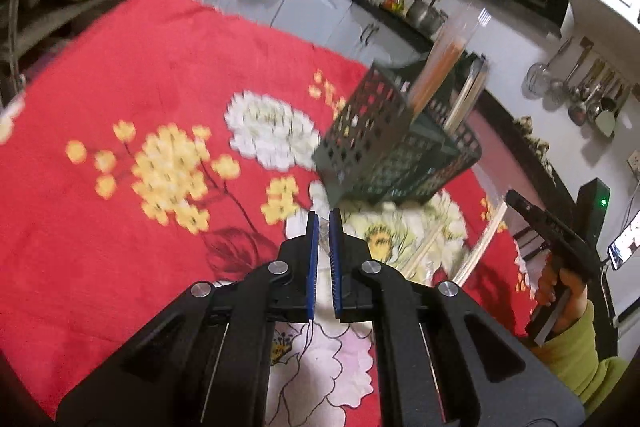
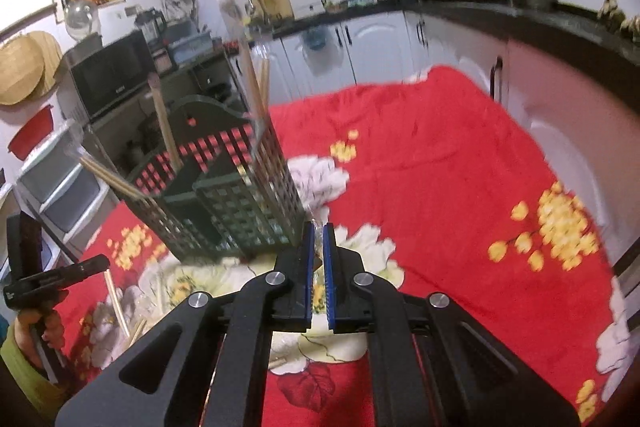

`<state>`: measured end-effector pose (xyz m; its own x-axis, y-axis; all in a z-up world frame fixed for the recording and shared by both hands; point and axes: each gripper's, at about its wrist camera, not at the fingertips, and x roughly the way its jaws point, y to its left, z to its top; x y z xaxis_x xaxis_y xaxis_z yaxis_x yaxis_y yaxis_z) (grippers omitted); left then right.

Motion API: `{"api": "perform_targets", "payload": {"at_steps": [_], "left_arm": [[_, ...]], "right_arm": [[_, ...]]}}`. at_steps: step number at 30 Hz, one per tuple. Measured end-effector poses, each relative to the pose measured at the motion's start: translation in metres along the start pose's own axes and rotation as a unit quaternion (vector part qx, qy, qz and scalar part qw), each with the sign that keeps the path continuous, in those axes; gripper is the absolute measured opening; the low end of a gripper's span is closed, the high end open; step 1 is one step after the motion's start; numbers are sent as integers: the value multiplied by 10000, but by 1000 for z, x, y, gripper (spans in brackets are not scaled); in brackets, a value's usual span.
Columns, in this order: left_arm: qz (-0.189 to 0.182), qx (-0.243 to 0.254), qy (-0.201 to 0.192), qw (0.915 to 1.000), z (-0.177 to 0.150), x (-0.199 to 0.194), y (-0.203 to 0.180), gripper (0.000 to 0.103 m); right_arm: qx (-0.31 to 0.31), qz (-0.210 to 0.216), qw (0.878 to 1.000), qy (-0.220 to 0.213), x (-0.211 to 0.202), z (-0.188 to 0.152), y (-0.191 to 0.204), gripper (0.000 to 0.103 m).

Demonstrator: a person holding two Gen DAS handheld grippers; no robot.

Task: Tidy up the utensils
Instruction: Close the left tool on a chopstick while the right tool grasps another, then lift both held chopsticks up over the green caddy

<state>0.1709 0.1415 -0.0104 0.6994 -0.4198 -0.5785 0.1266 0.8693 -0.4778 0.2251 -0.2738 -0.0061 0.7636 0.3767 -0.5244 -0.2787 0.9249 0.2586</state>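
The left gripper [image 1: 324, 223] and right gripper [image 2: 319, 233] each pinch clear wrapping, probably for lifting; just ahead, the dark green perforated plastic utensil caddy [image 2: 224, 195] holds wooden chopsticks [image 2: 166, 131] upright for sorting

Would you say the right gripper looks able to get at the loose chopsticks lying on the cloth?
Probably yes: the chopsticks lie bare beside the green basket, nothing over them, but the right gripper is shut on a clear wrapper.
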Motion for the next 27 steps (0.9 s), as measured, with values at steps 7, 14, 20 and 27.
{"api": "perform_targets", "payload": {"at_steps": [7, 14, 20, 27], "left_arm": [[-46, 254, -624, 9977, 23, -39, -20, 3], [-282, 597, -996, 9928, 38, -60, -52, 3], [-567, 885, -1161, 9877, 46, -68, -81, 3], [-815, 1169, -1341, 9807, 60, -73, -111, 3]], "right_arm": [[-214, 128, 9984, -516, -36, 16, 16, 5], [-509, 313, 9944, -873, -67, 27, 36, 5], [-750, 422, 9900, -1119, -88, 35, 52, 5], [-923, 491, 9853, -1353, -104, 48, 65, 4]]}}
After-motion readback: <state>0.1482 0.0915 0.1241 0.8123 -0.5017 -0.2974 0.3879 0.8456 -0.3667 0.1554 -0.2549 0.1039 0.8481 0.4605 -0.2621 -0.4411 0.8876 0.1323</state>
